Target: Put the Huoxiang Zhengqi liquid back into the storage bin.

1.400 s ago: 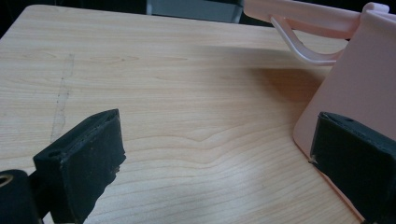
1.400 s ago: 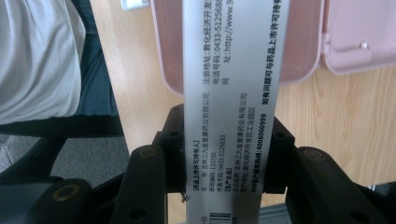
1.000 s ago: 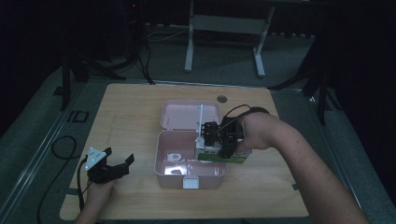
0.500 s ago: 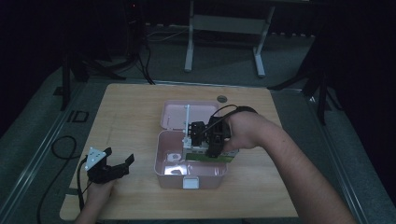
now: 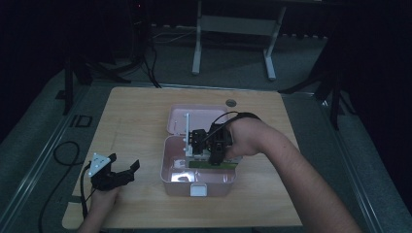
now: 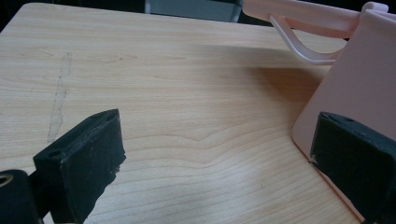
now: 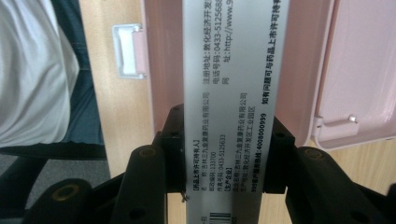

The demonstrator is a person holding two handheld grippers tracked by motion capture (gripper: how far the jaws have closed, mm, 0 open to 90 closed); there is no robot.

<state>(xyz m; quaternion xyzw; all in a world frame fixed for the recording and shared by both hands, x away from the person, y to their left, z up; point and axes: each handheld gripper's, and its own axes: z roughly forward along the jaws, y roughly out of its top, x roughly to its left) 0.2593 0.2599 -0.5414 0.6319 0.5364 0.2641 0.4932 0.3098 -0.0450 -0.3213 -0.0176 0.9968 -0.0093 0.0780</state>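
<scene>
A dim room: wooden table (image 5: 136, 121) on grey floor (image 5: 43, 126), white stand (image 5: 233, 29) behind.

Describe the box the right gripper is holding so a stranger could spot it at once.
On the wooden table an open pink case sits in the middle. Above its tray, the right gripper clamps a slim white carton. Black printed text and a barcode on its face set it apart from the plain pink case.

An open box (image 5: 199, 177) sits at the middle of the table (image 5: 136, 121), its lid (image 5: 177, 119) lying back behind it. Over the box the right gripper (image 5: 192, 145) clamps a carton (image 7: 233, 93). The left gripper (image 5: 124, 171) rests on the table left of the box, near the front edge.
</scene>
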